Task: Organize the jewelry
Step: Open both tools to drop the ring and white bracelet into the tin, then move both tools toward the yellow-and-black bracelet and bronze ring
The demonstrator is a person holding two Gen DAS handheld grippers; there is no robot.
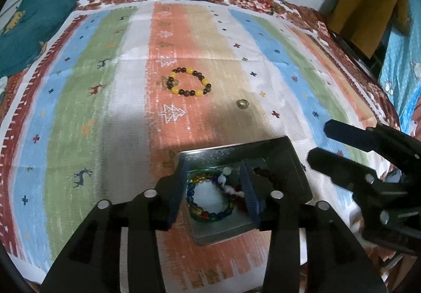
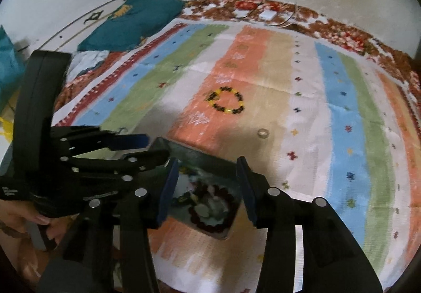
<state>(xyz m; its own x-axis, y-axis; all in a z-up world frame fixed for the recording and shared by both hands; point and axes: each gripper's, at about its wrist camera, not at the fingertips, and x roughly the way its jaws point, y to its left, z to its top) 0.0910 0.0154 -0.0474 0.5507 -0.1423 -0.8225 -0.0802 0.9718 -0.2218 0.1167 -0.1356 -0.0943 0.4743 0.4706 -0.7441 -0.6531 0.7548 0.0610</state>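
Hovering over the box (image 1: 244, 187) in the left wrist view, the left gripper (image 1: 217, 190) has its jaws spread wide with nothing between them, straddling the multicoloured bracelet (image 1: 209, 197) that already lies inside, beside a dark red bracelet (image 1: 265, 174) tucked toward the box's right half. Up at twelve o'clock from the box, well apart on the striped cloth (image 1: 79, 108), sits the yellow-and-dark bead bracelet (image 1: 188, 81), and at one o'clock, nearer, a small ring (image 1: 242, 103). The right gripper (image 1: 326, 145) pokes in at three o'clock, its fingers apart and empty too. Switching to the right wrist view, that gripper (image 2: 208, 187) hangs open above the same box (image 2: 205, 161), the dark red bracelet (image 2: 210, 208) lying below it, with the left gripper (image 2: 147, 148) at nine o'clock, gapped and holding nothing. The bead bracelet (image 2: 227, 103) lies at twelve o'clock, the ring (image 2: 262, 133) at one o'clock, both loose on the cloth (image 2: 342, 135). Looks like we're between pickups: two pieces are boxed, two to go. Next move, I'd say, calls for reaching forward to the ring or bracelet, dropping low and pinching cleanly on something small and flat.
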